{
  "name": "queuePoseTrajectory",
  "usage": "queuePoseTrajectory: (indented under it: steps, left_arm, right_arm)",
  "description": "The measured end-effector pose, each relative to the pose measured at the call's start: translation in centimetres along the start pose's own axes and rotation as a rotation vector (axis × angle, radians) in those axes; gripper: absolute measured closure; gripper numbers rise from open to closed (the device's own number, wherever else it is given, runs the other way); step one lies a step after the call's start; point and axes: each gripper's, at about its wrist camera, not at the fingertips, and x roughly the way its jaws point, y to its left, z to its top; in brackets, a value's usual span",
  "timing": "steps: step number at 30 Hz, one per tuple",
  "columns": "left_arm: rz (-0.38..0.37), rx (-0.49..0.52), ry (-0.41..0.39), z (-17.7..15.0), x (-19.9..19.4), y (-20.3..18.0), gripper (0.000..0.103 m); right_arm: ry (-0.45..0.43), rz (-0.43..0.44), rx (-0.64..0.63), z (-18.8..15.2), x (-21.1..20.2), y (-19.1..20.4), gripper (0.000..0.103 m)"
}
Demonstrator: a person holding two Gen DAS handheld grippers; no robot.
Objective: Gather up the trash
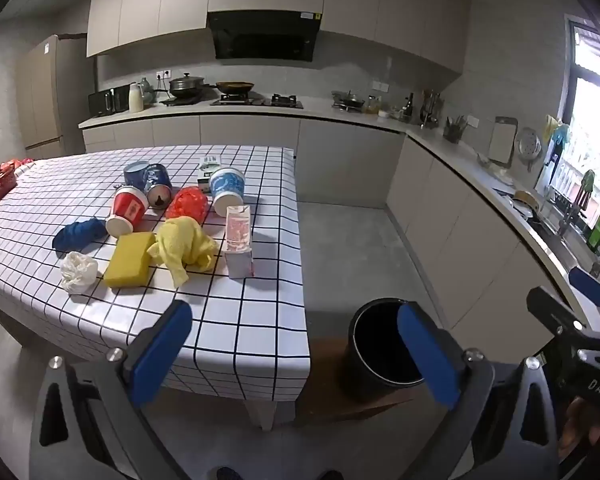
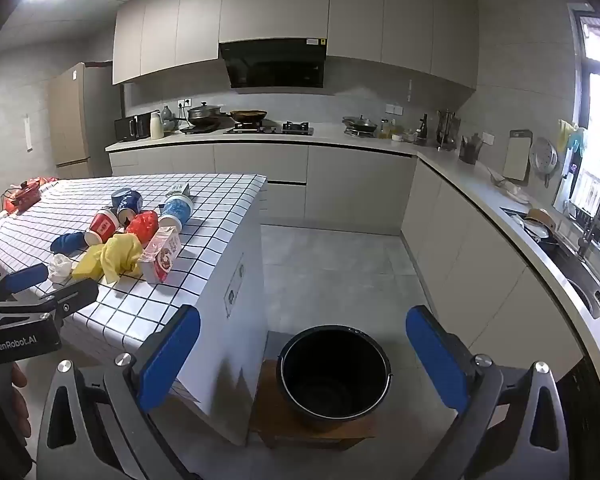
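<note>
— Tongs? 
— Left tongs (image 1: pixel 296 344) spread wide, right tongs (image 2: pixel 303 350) likewise; nothing pinched.
— Trash? 
— Heaped on checkered tabletop (image 1: pixel 236 320), left of black bucket (image 2: pixel 334 372); milk carton (image 1: pixel 239 246) nearest bucket.

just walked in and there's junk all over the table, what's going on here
A person holds a claw in each hand, about to clear trash. The left claw and right claw are both open and hold nothing. The table carries a pile: cups, a milk carton, a yellow sponge, a yellow rag and crumpled wads. The black bucket beside the table looks empty, so nothing seems collected yet.
</note>
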Motion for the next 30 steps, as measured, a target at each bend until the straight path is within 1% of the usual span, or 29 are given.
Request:
queuePoseTrajectory:
  steps: [5,6,13,17,30]
  left_arm:
    - [-0.012,-0.001,0.002,-0.1,-0.2,0.2,0.000]
    - [-0.011,0.001,0.002,0.0,-0.2,1.1,0.000]
    - [0.012,0.015,0.000,0.2,-0.3,0.0,0.000]
    - [0.014,0.016,0.003,0.2,-0.3,-0.2,0.000]
    - [0.011,0.008,0.003,0.1,-0.2,-0.2,0.000]
  right_arm:
    - [-0.001,0.006,0.001,-0.1,0.0,0.1,0.000]
    - [-0.001,0.007,0.000,-0.1,0.1,0.1,0.000]
    - [-0.010,0.013,0.006,0.2,0.5,0.1,0.000]
    - [-0.013,0.017,0.004,0.4,-0.1,-0.1,0.000]
    - [-0.009,0.015,0.001,0.1,0.2,0.0,0.000]
